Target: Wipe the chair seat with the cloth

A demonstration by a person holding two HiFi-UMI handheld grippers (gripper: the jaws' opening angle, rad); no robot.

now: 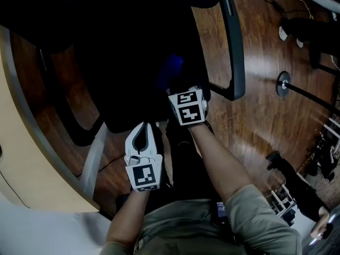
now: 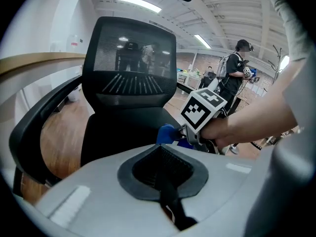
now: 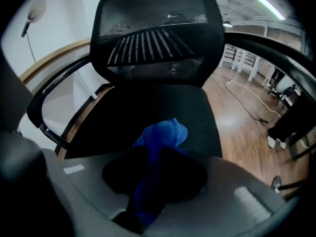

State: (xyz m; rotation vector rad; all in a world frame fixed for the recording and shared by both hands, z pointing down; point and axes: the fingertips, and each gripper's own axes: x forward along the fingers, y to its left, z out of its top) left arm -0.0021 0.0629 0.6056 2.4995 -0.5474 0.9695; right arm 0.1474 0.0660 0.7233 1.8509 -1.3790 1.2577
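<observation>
A black mesh office chair fills the views, its seat (image 1: 133, 62) (image 3: 163, 107) (image 2: 123, 127) seen from the front edge. My right gripper (image 1: 178, 88) (image 3: 158, 154) is shut on a bunched blue cloth (image 3: 162, 135) (image 1: 171, 68) (image 2: 167, 132), which sticks out past the jaws above the front right part of the seat. Whether the cloth touches the seat is unclear. My left gripper (image 1: 143, 126) (image 2: 162, 149) is off the seat's front edge, below and left of the right one. It is shut with nothing in it.
The chair's backrest (image 3: 158, 28) rises at the far side, with an armrest (image 1: 234, 41) on each side. A curved wooden desk edge (image 1: 32, 158) runs along the left. On the wood floor at right stands a round stand base (image 1: 284, 83). A person (image 2: 237, 68) stands in the background.
</observation>
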